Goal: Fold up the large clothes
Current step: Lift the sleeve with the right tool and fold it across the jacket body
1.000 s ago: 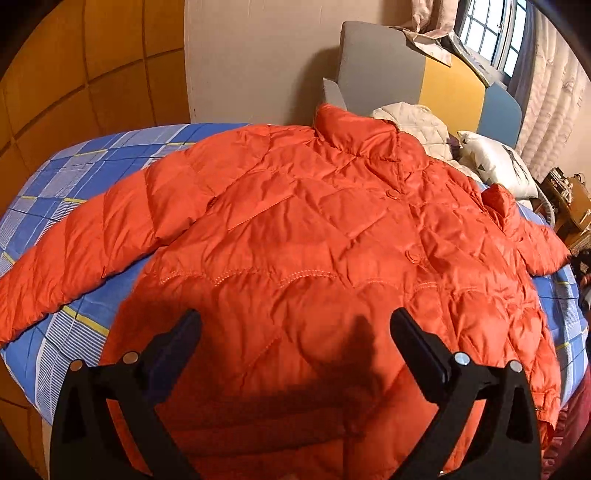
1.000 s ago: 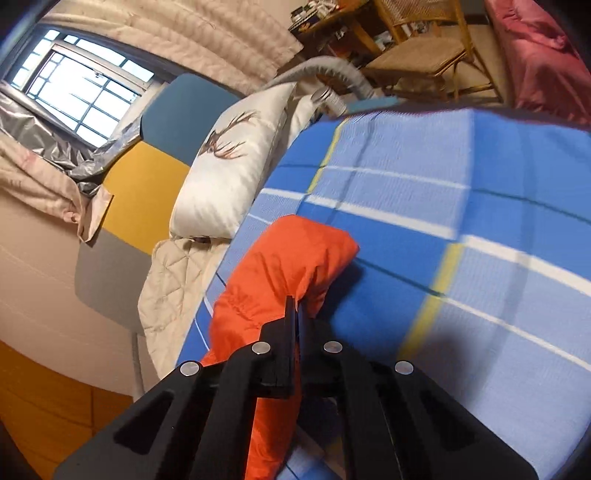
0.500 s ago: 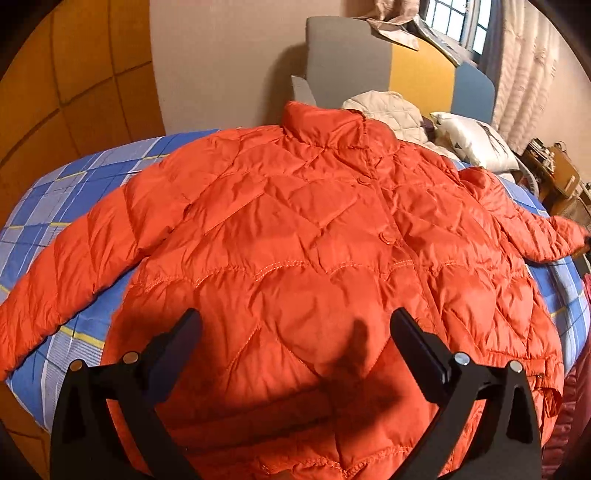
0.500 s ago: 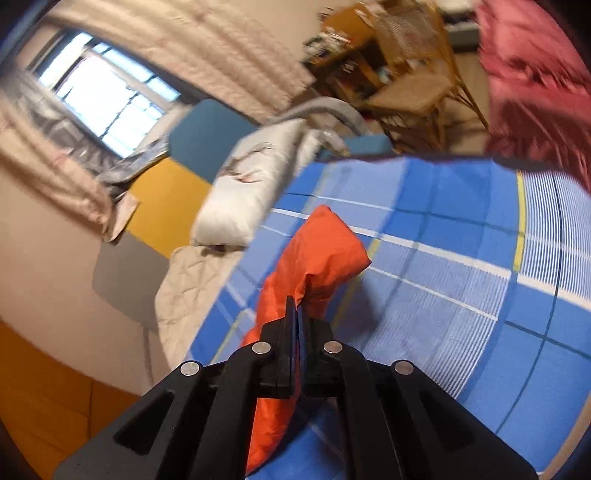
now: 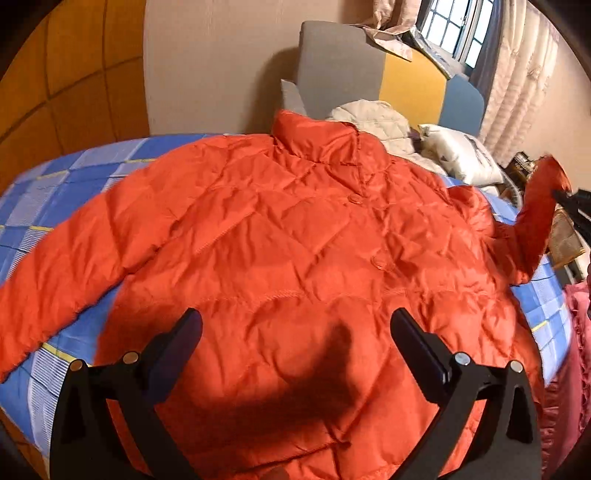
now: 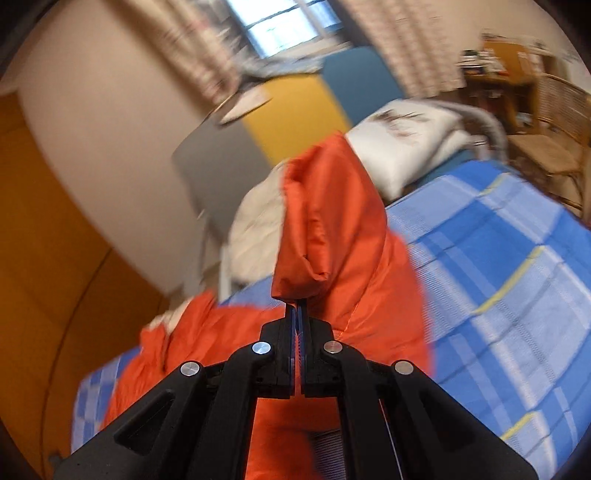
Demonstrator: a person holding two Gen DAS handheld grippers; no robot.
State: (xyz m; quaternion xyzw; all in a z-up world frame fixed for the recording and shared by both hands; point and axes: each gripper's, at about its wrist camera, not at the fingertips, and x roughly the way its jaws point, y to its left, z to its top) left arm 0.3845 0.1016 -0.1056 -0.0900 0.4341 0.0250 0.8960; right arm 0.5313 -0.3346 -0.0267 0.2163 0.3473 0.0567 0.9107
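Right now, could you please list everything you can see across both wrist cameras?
puffer jacket: one, orange, spread buttoned-side up on the bed, one sleeve lifted
bedsheet: one, blue checked with yellow lines, under the jacket
quilted blanket: one, cream, behind the collar
pillow: one, white, by the headboard
headboard: one, grey, yellow and blue panels
window: one, curtained
left claw: black, open over the hem
right claw: black, shut on the sleeve

My left gripper (image 5: 293,334) and right gripper (image 6: 296,308): matte black plastic, angular triangular arms, round silver screws behind my fingers.
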